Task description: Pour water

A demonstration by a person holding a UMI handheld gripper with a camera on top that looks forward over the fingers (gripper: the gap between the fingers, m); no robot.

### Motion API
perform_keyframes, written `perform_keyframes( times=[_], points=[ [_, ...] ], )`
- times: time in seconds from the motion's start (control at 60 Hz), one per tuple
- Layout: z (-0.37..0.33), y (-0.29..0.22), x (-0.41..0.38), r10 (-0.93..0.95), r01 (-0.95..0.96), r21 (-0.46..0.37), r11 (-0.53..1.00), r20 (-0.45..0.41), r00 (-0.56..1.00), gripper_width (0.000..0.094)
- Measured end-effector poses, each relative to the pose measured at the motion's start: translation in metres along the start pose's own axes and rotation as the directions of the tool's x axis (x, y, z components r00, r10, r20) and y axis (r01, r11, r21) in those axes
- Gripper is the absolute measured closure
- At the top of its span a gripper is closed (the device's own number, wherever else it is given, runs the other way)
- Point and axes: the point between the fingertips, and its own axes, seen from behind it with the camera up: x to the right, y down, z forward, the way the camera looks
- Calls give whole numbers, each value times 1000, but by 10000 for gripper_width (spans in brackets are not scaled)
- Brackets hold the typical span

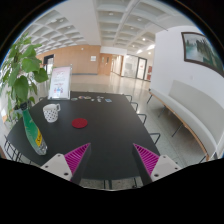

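A leafy green potted plant [20, 70] stands beside the long dark rectangular table [105, 135]. On it, ahead-left of the spread, empty gripper [112, 158], sit a green glass bottle [33, 132], a white ceramic mug [51, 112] and a small red round lid [79, 123]. A white bench [195, 115] lines the bright hall's wall.

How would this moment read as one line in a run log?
tool: open, empty | green glass bottle: upright, left of fingers | white ceramic mug: beyond | pour: not begun
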Motion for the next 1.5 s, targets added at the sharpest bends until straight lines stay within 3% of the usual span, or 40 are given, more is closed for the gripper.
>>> perform_keyframes(
  times=[0.25, 0.5, 0.767, 1.033, 1.133, 1.233, 1.383, 1.5],
  points=[
    [-30, 36, 0, 2, -3, -23, 1000, -17, 1000, 82],
    [-72, 80, -66, -48, 50, -28, 998, 57, 997, 84],
    [-51, 47, -209, -11, 7, 31, 999, 163, 987, 85],
    [21, 2, -268, 20, -32, 127, 991, 92, 996, 94],
    [43, -3, -278, 8, -19, 144, 989, 77, 997, 164],
    [55, -9, -281, 13, -25, 175, 984, 73, 997, 380],
    [54, -12, -276, -3, -8, 213, 977, 51, 999, 506],
    [55, -9, -259, -8, 5, 192, 981, 11, 1000, 528]
  ],
)
